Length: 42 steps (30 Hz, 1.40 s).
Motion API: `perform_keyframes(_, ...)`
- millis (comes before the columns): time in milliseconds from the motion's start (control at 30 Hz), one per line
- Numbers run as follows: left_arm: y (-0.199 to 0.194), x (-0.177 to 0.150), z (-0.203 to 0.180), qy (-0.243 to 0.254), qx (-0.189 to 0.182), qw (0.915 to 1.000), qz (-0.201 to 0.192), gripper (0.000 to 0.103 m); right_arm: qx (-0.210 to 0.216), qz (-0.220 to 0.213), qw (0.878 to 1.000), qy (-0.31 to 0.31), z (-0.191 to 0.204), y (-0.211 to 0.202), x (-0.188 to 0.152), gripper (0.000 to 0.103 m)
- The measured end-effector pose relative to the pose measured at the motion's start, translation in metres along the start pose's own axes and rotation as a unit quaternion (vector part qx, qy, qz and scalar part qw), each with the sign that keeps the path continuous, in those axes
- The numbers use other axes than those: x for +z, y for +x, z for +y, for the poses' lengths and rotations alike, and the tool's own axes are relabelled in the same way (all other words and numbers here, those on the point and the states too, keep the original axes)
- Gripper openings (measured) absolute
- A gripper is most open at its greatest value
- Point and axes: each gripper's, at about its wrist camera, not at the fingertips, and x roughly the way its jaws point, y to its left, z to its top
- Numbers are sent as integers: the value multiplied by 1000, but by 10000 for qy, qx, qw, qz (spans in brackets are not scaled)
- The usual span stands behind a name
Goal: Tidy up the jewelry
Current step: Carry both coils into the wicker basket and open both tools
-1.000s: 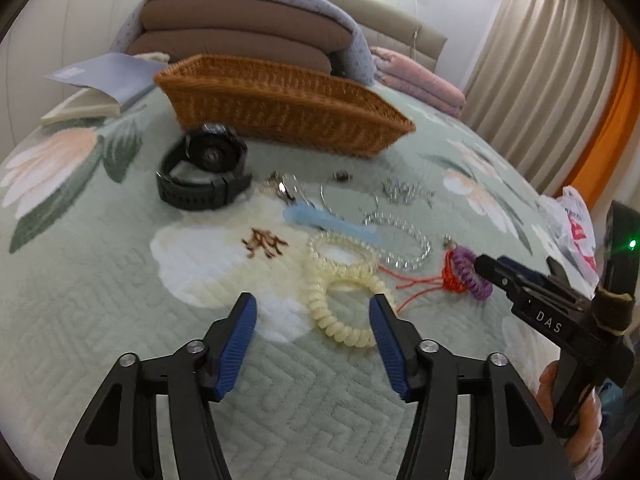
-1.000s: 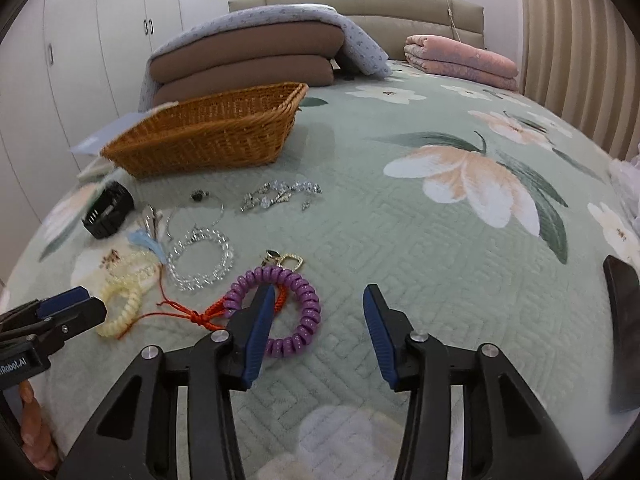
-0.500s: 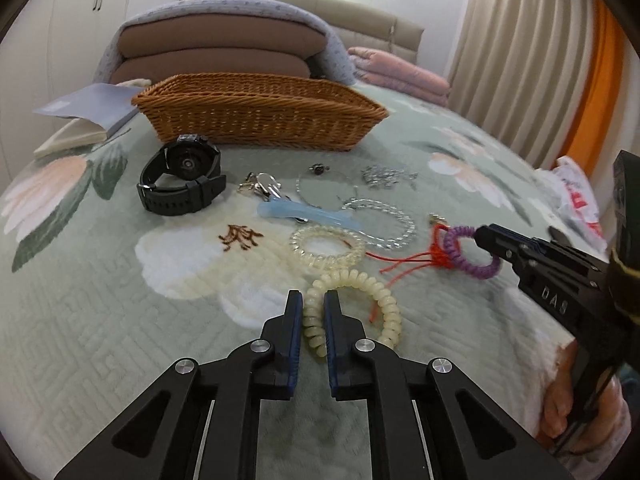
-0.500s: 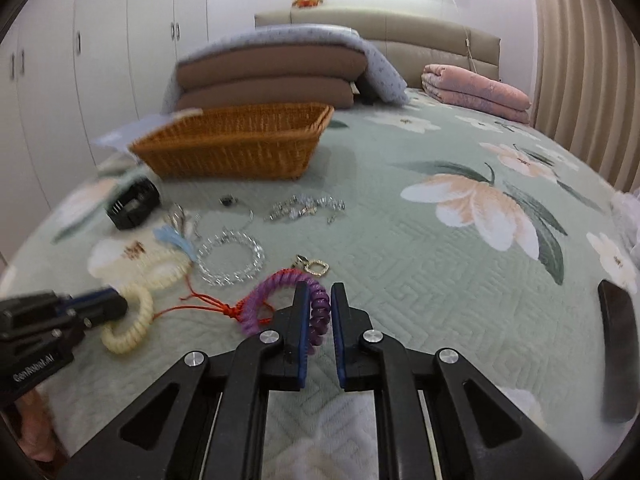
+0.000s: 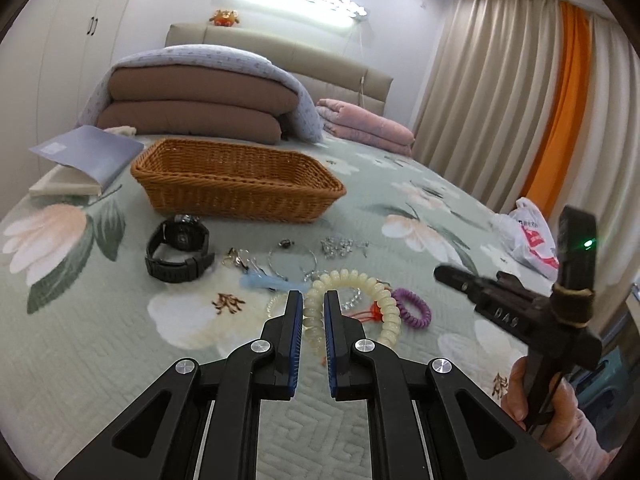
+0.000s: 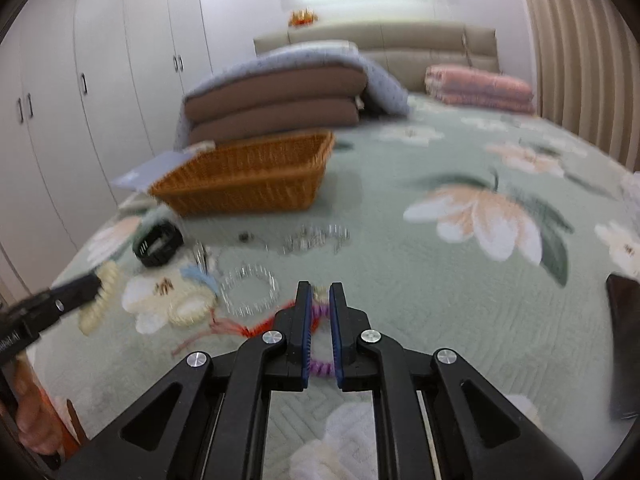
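My left gripper (image 5: pixel 312 300) is shut on a cream spiral hair tie (image 5: pixel 384 300) and holds it lifted above the bedspread. My right gripper (image 6: pixel 320 292) is shut on a purple spiral hair tie (image 6: pixel 320 312), with a red cord (image 6: pixel 240 326) trailing from it. The purple tie also shows in the left wrist view (image 5: pixel 414 308). A wicker basket (image 5: pixel 240 176) stands behind the jewelry; it also shows in the right wrist view (image 6: pixel 248 176). A black watch (image 5: pixel 178 248), a clear bead bracelet (image 6: pixel 250 288), a blue clip (image 5: pixel 260 282) and a silver chain (image 5: pixel 340 245) lie on the bed.
Folded brown quilts (image 5: pixel 192 108) and pink blankets (image 5: pixel 364 126) lie at the bed's head. A grey booklet (image 5: pixel 86 152) lies left of the basket. A plastic bag (image 5: pixel 530 236) sits at the right edge. A dark phone (image 6: pixel 624 320) lies at the right.
Both grippers went from open to shut, the left on the cream tie, the right on the purple tie. Both have since lifted their ties off the bedspread.
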Motion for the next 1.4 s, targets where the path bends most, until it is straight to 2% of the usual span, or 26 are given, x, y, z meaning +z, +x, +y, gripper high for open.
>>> perform_keyframes(33, 1, -1, 2, -19, 8, 10000, 23, 10, -69, 172, 9998, 20, -2, 6, -3, 27)
perform_keyframes(67, 1, -3, 3, -36, 16, 10000, 52, 10, -148, 307, 9994, 57, -5, 11, -5, 45)
perform_keyframes(100, 3, -5, 5, -55, 37, 9999, 102, 10, -248, 400, 9989, 55, -6, 15, -8, 50)
perform_keyframes(200, 7, -9, 8, -98, 23, 9998, 168, 10, -653, 738, 9950, -151, -6, 33, -10, 50)
perform_keyframes(267, 5, -9, 8, -89, 0, 9999, 138, 10, -645, 886, 9938, -177, -6, 43, -10, 49)
perform_keyframes(333, 4, -9, 8, -78, -23, 9999, 102, 10, -602, 885, 9937, -340, 0, 44, -10, 35)
perform_keyframes(400, 3, -9, 9, -83, -28, 9999, 90, 10, -611, 893, 9926, -559, 8, 45, -12, 14)
perform_keyframes(467, 3, -9, 9, -96, -13, 9999, 94, 10, -664, 823, 9916, -750, 16, 41, -15, 13)
perform_keyframes(633, -4, -1, 12, -100, 36, 9999, 0, 10, -256, 525, 9969, -527, 19, 14, -4, 12)
perform_keyframes(800, -16, 23, 15, -34, 80, 9997, -230, 10, -70, 58, 9981, -614, 32, -12, 35, 13)
perform_keyframes(867, -18, 42, 15, 133, 297, 9988, -377, 10, 72, -102, 9980, -620, 40, -12, 57, 12)
perform_keyframes(967, -12, 76, 22, 204, 411, 9974, -549, 10, 85, -336, 9970, -692, 53, -2, 89, 13)
perform_keyframes(1100, 17, 120, 45, 69, 510, 9967, -630, 10, 167, -480, 9965, -665, 65, 37, 135, 13)
perform_keyframes(1233, 69, 149, 82, -312, 534, 9972, -425, 10, 127, -428, 9975, -551, 67, 95, 166, 13)
perform_keyframes(1400, 133, 157, 108, -428, 756, 9961, -139, 10, 71, -266, 9995, -136, 47, 156, 167, 13)
